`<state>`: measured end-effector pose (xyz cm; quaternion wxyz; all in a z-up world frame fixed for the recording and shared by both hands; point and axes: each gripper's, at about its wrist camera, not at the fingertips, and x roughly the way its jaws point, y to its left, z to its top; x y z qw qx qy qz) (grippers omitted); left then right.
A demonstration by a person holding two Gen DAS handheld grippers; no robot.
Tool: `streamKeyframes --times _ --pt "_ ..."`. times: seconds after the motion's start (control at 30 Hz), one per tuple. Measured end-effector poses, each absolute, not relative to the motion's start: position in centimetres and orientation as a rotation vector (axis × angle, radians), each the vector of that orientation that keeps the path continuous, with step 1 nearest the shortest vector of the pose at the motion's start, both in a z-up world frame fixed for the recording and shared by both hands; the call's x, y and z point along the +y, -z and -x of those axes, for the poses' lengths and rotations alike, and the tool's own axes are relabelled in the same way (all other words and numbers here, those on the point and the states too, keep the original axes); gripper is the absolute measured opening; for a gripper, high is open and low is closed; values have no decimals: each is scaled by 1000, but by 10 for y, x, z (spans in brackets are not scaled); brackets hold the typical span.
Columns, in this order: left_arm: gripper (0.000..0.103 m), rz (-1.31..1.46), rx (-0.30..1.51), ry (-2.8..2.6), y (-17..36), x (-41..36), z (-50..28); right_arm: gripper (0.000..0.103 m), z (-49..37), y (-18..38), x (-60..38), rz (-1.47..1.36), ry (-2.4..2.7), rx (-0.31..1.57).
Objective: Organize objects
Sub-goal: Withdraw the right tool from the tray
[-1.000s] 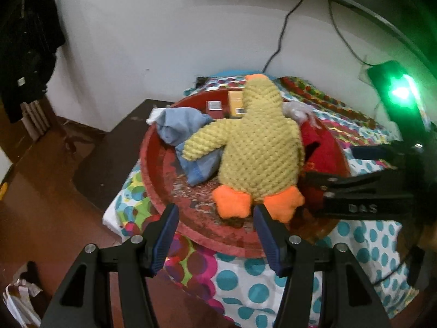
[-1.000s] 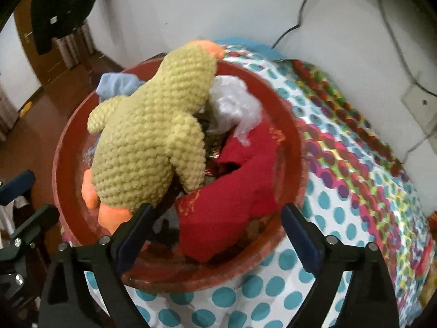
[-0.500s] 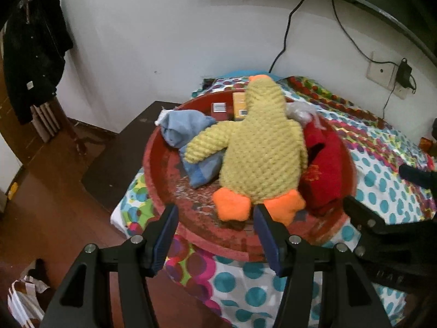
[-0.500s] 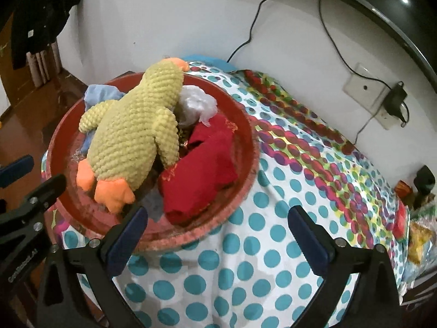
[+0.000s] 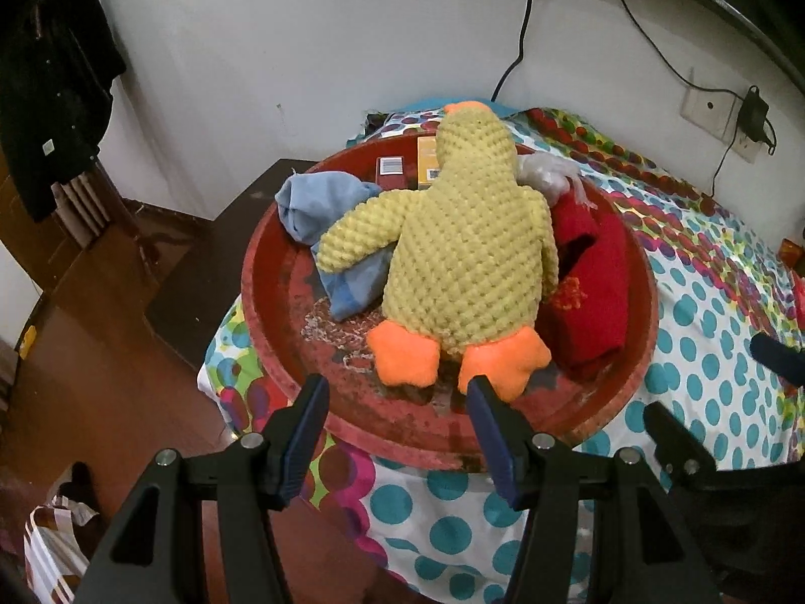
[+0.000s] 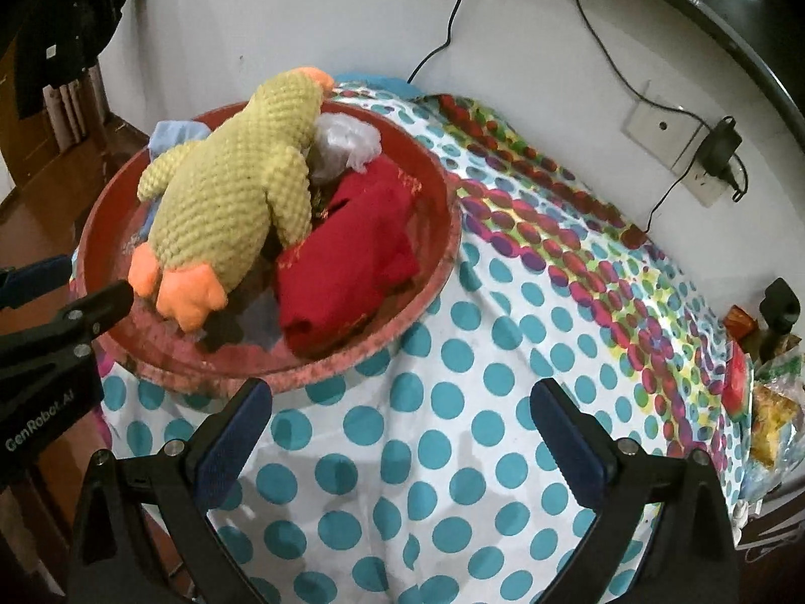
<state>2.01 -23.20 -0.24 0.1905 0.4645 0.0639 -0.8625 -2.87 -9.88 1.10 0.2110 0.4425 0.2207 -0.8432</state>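
**2 grippers at the tray's near rim, nothing held**

1 yellow plush duck (image 5: 468,256) lies face down in the round red tray (image 5: 282,362), orange feet toward the left gripper (image 5: 397,405). That gripper's jaws stand partly apart and empty above the near rim, the right foot just beyond the right fingertip. The right gripper (image 6: 400,402) has just been opening; its jaws are wide and empty over the polka-dot tablecloth (image 6: 453,453), the tray up and to their left.

In the tray with the duck: 1 folded red cloth (image 6: 347,256), 1 blue cloth (image 5: 322,201), 1 crumpled clear plastic bag (image 6: 347,141) and 2 small boxes (image 5: 407,166) at the far rim.
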Motion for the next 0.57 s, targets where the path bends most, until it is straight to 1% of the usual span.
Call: streamKeyframes --times 0.07,0.2,0.43,0.57 --pt "59 -1299 167 2415 2 -231 -19 102 27 -10 -99 -1239 2330 609" --pt "59 -1327 222 2430 3 -234 -16 102 26 -8 -102 -1255 2302 589" --pt "59 -1299 228 2432 1 -233 -16 102 23 -7 -107 -1259 2275 593" --pt "59 -1276 188 2429 -2 -230 -16 102 22 -6 -110 -1261 2261 599"
